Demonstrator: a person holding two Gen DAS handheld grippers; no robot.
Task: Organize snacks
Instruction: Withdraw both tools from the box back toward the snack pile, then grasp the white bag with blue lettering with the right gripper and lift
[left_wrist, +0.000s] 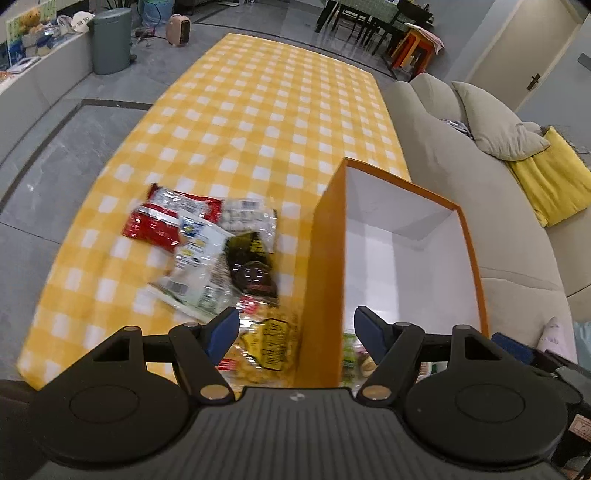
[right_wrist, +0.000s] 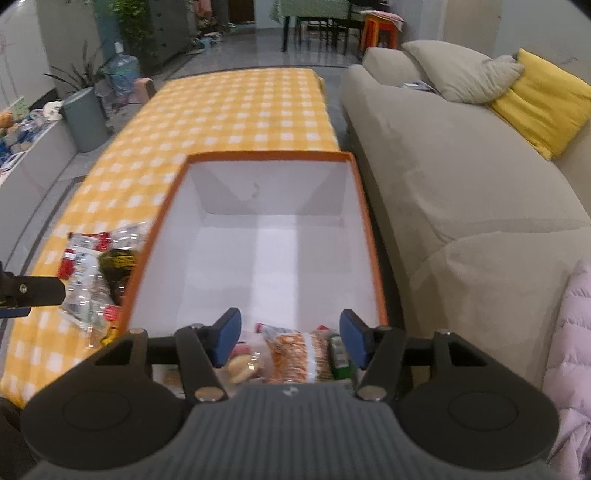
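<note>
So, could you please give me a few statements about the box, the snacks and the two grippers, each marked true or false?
1. The orange box stands on the checked tablecloth. True.
2. The box is full to the rim. False: only a few packets lie at its near end; the rest is bare.
3. A pile of snacks lies on the cloth beside the box. True.
4. The right gripper is clamped on a packet. False: its jaws stand apart, above the packets.
5. The left gripper holds a red packet. False: it is open and holds nothing.
</note>
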